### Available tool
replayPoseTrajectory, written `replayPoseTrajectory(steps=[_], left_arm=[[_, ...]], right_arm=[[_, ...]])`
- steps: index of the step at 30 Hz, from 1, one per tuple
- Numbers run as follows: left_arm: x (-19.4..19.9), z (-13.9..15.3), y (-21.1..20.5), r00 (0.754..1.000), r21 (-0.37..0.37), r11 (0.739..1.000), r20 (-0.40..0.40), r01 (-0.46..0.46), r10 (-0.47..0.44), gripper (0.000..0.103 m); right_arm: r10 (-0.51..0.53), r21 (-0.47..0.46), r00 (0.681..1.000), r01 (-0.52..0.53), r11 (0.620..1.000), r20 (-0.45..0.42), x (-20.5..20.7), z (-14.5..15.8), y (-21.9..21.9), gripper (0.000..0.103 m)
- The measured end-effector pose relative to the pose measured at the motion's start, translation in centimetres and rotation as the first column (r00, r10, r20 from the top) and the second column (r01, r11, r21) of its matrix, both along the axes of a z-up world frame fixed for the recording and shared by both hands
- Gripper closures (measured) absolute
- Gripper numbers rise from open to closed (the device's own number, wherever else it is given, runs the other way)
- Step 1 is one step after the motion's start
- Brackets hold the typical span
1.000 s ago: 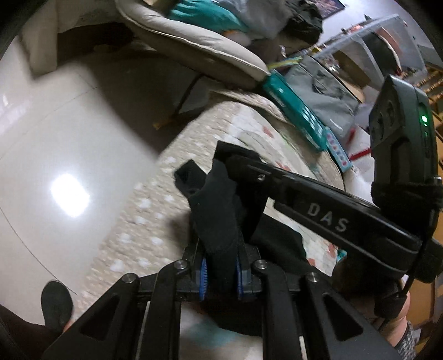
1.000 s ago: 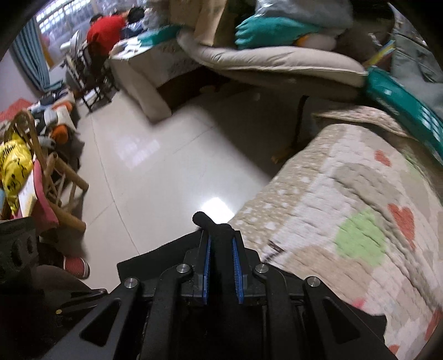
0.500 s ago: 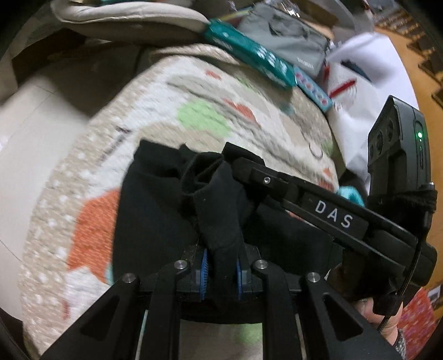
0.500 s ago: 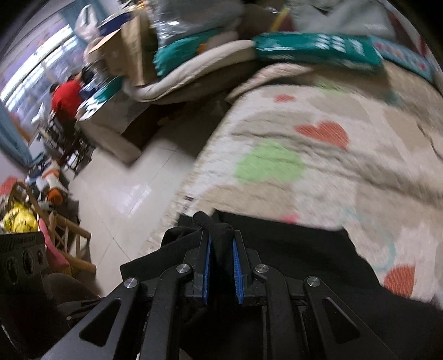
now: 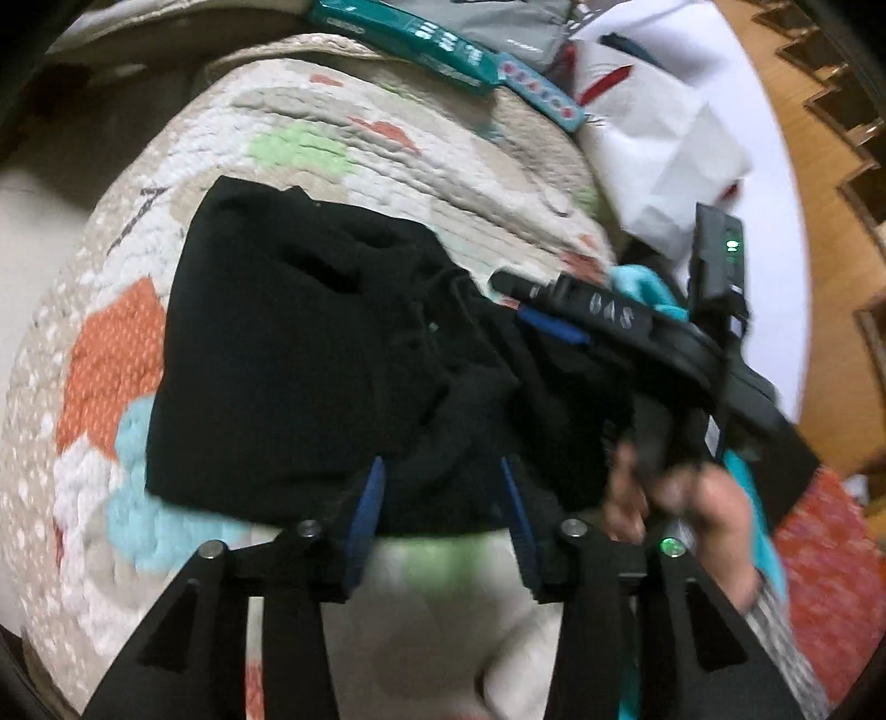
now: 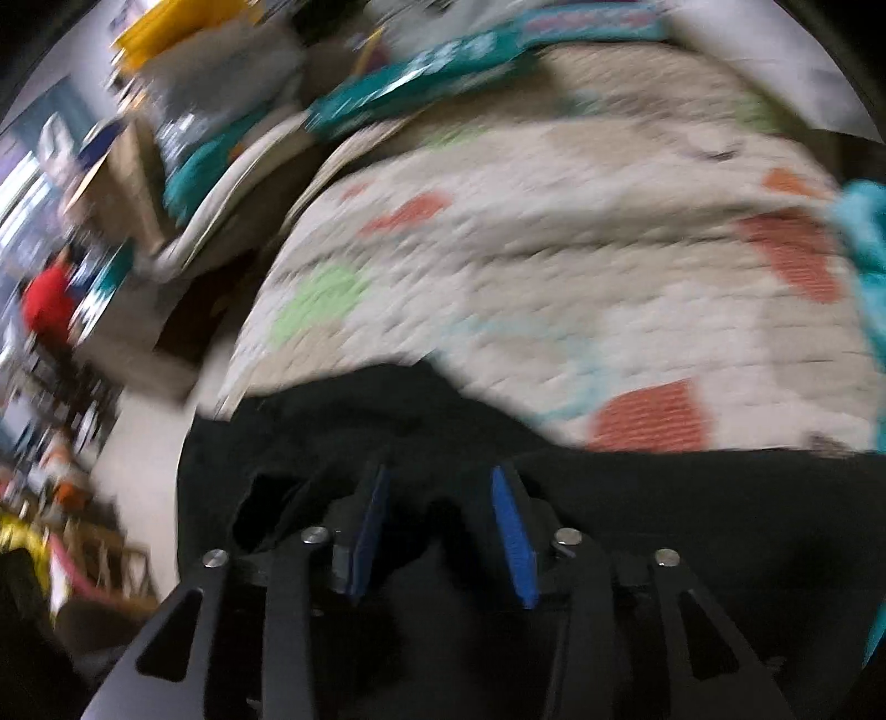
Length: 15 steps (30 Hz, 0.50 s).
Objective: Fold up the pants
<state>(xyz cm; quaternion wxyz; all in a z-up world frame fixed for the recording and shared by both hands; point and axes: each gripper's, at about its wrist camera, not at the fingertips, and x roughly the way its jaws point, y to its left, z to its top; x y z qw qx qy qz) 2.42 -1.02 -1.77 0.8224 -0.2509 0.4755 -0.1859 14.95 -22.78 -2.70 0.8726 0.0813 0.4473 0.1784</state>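
Now my left gripper (image 5: 440, 512) is standing wide open, its blue pads (image 5: 370, 501) spread with nothing pinched between them; the near edge of the pants (image 5: 288, 354) is lying just under and ahead of the fingertips. My right gripper (image 6: 440, 523) is standing open too, holding nothing, with black cloth bunched beneath and between its fingers. In the left view that same gripper is showing from the side, over the right end of the heap.

The pants are lying on the quilt (image 5: 111, 354), the patterned one with orange, green and blue patches. On the left they are forming a fairly flat, squared block. On the right the cloth is rumpling into ridges and folds, so I am judging that side unfinished. Whether the legs are lying doubled over one another I cannot tell, since the black fabric is hiding its own layers.

As I read it, one fold is laid down and both grippers are free of it. What is remaining, I think, is smoothing the bunched end and folding the bundle over again into a tidier packet.

Beyond the quilt, a teal box (image 5: 410, 36) and white bags (image 5: 664, 133) are lying near its far edge, well apart from the pants. The right view is blurring badly.
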Motion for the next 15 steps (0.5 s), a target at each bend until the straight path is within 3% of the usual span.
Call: replayPoseTrajectory(steps=[2, 4, 7, 10, 12, 15], left_arm=[[-1.2, 0.8, 1.5, 0.999, -0.024, 1.0, 0.03, -0.011, 0.012, 0.058], [-1.7, 1.1, 3.3, 0.996, -0.019, 0.997, 0.049, -0.07, 0.071, 0.058], [-1.2, 0.3, 5.7, 0.986, -0.035, 0.985, 0.011, -0.167, 0.167, 0.058], [-0.9, -1.1, 7.7, 0.971, -0.041, 0.971, -0.036, -0.237, 0.236, 0.058], [-0.7, -1.7, 8.5, 0.964, -0.039, 0.964, -0.055, -0.263, 0.261, 0.058], [-0.3, -1.7, 9.3, 0.958, -0.044, 0.959, -0.061, -0.281, 0.279, 0.058]], right_arm=[[-0.058, 0.02, 0.997, 0.057, 0.998, 0.06, -0.8, 1.8, -1.1, 0.058], [-0.06, 0.1, 0.993, 0.05, 0.994, 0.099, -1.7, 3.6, -1.1, 0.058], [0.049, 0.284, 0.996, -0.067, 0.957, 0.07, -2.8, 4.8, 0.8, 0.058], [0.184, 0.391, 0.983, -0.167, 0.905, -0.006, -3.0, 3.5, 4.4, 0.058], [0.23, 0.405, 0.971, -0.184, 0.895, -0.066, -2.8, 1.9, 6.1, 0.058], [0.166, 0.249, 0.979, -0.133, 0.959, -0.117, -2.5, -0.3, 7.0, 0.06]])
